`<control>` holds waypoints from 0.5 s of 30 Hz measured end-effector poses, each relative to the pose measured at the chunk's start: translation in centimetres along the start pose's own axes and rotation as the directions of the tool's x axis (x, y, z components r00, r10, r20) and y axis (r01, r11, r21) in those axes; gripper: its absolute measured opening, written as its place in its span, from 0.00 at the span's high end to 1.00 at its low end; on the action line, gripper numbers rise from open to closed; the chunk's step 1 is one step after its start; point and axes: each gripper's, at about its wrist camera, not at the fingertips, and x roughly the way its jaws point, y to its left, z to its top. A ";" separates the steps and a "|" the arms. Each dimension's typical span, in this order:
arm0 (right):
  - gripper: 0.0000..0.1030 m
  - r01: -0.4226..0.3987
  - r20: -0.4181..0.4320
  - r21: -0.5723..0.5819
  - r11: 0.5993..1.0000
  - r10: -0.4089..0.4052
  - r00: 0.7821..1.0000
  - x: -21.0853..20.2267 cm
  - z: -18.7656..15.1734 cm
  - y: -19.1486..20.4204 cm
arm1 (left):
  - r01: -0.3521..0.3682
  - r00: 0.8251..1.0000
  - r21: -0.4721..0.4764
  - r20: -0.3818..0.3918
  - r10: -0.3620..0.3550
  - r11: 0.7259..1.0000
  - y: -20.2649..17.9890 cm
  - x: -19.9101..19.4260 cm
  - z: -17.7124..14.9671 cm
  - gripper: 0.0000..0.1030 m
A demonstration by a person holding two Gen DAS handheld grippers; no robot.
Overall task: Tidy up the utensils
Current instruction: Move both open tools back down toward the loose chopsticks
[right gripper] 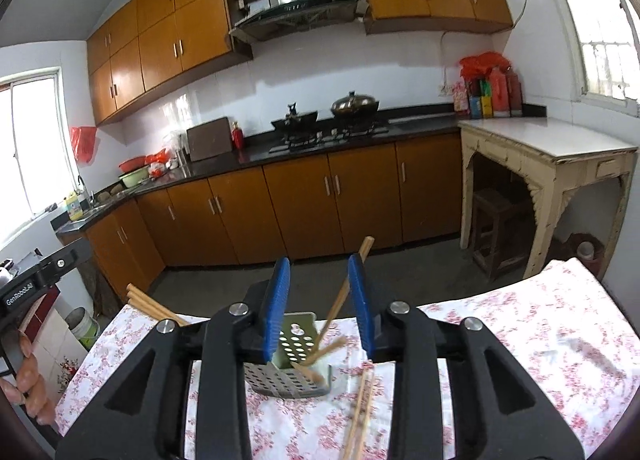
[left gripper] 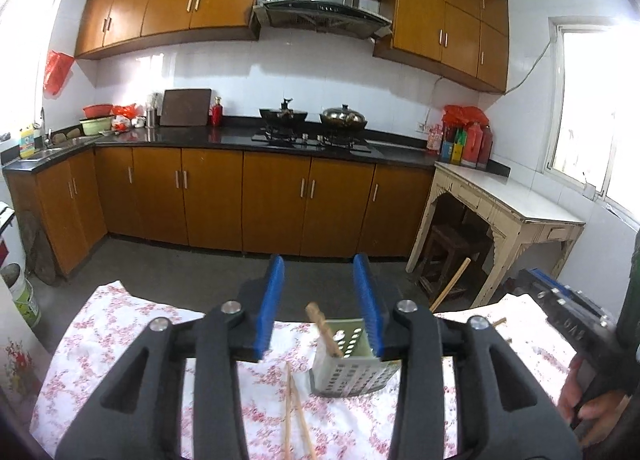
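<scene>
Chopsticks, thin pale wooden ones (right gripper: 362, 412), lie loose on your flowered tablecloth (right gripper: 520, 340) just beside the perforated grey-green utensil holder (right gripper: 294, 374). They look light, stiff and prone to roll, so pinch mid-length. Your right gripper (right gripper: 320, 300) and left gripper (left gripper: 320, 296) both stand wide, holding nothing.

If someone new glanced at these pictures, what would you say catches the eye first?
Probably the blue-padded jaws of the right gripper, open above a perforated holder with chopsticks leaning inside. Loose chopsticks lie beside it on the flowered tablecloth. Behind, orange cabinets line the kitchen.
</scene>
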 end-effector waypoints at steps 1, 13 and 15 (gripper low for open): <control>0.68 0.006 0.008 -0.001 1.000 -0.006 1.000 -0.6 0.0 -0.3 | -0.004 1.000 0.001 0.005 0.004 1.000 0.3 -0.9 -0.4 0.58; 0.67 0.163 -0.172 0.051 0.985 -0.153 0.973 -1.1 -9.9 -7.1 | -0.109 0.987 -0.006 -0.117 0.108 0.994 5.2 -3.3 -10.6 0.39; 0.67 0.162 -0.230 0.055 0.985 -0.146 0.962 0.2 -12.4 -7.1 | -0.108 0.978 -0.037 -0.181 0.100 0.993 6.1 -1.6 -13.0 0.37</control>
